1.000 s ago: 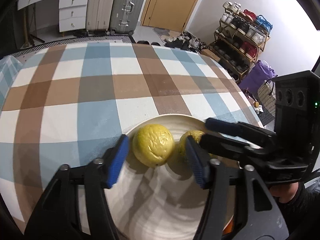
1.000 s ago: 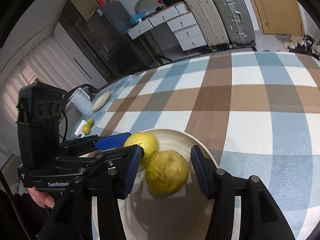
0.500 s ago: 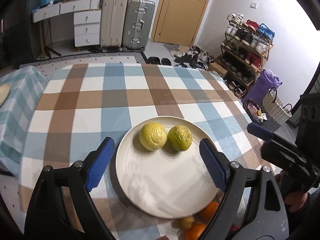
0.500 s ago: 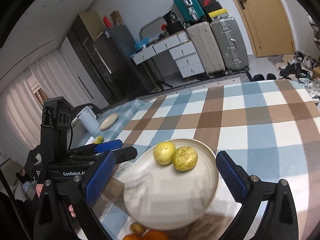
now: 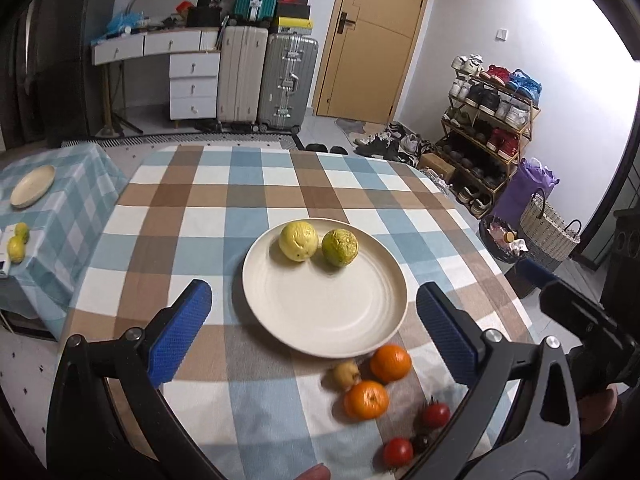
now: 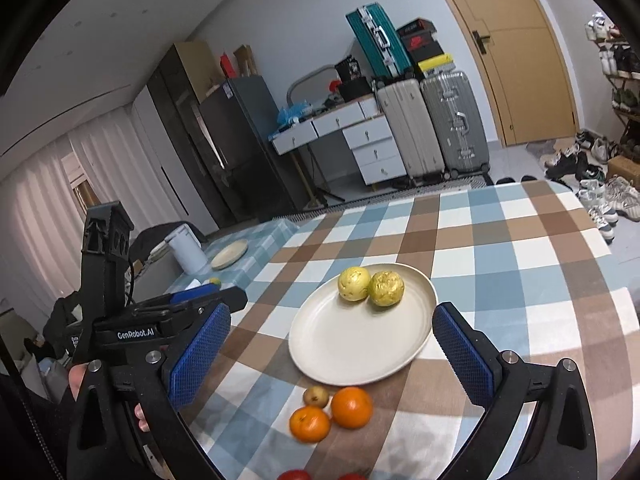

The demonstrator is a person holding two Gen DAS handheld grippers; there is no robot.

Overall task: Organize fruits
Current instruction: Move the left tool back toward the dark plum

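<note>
A table under a blue, brown and white checked cloth (image 5: 256, 208) carries a round cream ceramic plate (image 5: 320, 316) set toward its near edge. At the plate's far rim a wrinkled yellow citrus fruit (image 5: 298, 240) and a greener wrinkled citrus fruit (image 5: 340, 247) sit side by side, touching. The left gripper (image 5: 314, 332) hangs above the plate with jaws spread wide, gripping nothing; the right gripper (image 6: 332, 356) is likewise spread wide and empty. Between plate and near edge lie two oranges (image 5: 390, 363) (image 5: 366, 399), a small yellowish-brown fruit (image 5: 346, 374) and red tomatoes (image 5: 435, 415).
</note>
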